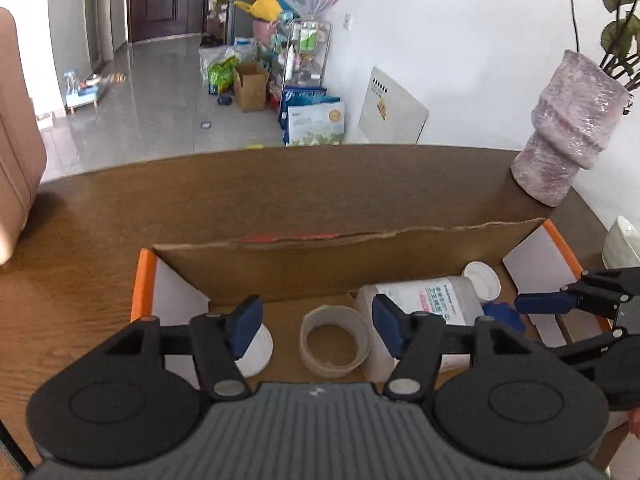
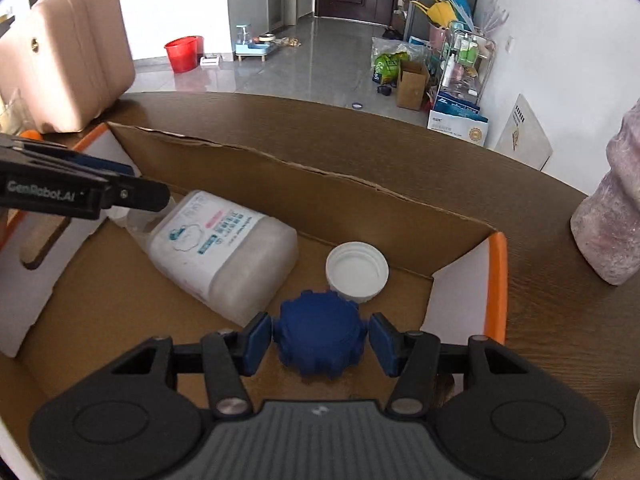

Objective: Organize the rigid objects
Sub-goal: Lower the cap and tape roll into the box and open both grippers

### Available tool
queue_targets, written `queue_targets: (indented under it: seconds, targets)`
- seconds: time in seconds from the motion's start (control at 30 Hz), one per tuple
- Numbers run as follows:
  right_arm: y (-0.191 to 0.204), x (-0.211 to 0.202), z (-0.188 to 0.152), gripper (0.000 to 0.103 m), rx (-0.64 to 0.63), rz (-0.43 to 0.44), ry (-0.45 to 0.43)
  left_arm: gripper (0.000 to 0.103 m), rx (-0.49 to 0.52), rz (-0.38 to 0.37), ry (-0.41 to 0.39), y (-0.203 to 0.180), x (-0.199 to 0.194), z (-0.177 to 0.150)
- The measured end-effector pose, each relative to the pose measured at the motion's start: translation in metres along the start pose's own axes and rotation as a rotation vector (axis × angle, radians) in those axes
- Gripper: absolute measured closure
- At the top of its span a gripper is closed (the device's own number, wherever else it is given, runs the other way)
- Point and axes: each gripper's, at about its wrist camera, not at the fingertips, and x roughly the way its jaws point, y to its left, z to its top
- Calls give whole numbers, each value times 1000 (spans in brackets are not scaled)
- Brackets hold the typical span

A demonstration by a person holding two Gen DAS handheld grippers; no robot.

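Room: grey tiled floor running back to a dark door [image 1: 160,0], with bags, boxes and a wire rack against the white wall.
Surface: brown wood-grain table [image 1: 100,248], curved far edge; a pink textured vase [image 1: 568,136] stands at its right end.
Box: open cardboard box [image 1: 320,256] with orange-edged flaps sits on the table right under me.
Inside: a white jug [image 2: 224,248] lies on its side, a white cap [image 2: 357,270] just beside it, a cardboard tape ring [image 1: 334,340] in the middle.
Left gripper [image 1: 318,326]: my jaws stand apart over the ring, pads clear of it, gripping nothing.
Right gripper [image 2: 320,338]: the blue lid [image 2: 318,334] sits between my pads; left pad seems to touch it, a sliver of gap at the right, so I cannot tell if I grip it.
Open room: bare table beyond the box's far wall; the floor near the right flap is free.
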Motion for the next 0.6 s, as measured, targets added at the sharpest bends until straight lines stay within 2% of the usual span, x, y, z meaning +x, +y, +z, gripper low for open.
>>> queue_targets:
  seconds: [0.03,0.1,0.13,0.27,0.37,0.47,0.6]
  targets:
    - [1,-1,0,46,-1,-2,-11,40,6,-7,-4,1,-5,-1]
    - [0,-11,-2,34,4,7,-46,36,3,0,-19,-1,-13,1]
    - [0,-19,-3,32,6,10,-66,36,8,1,-21,1,-20,0]
    - [-4,-52,-4,31,10,1,-98,36,17,19,-36,1,-52,7]
    - [-3,-82,1,31,-6,-34,-114,36,26,34,-80,-2,-89,15]
    - [3,-123,5,30,-3,-49,-155,36,22,66,-146,-6,-137,18]
    - [10,-184,1,28,-3,-73,-207,33,28,84,-193,-18,-201,16]
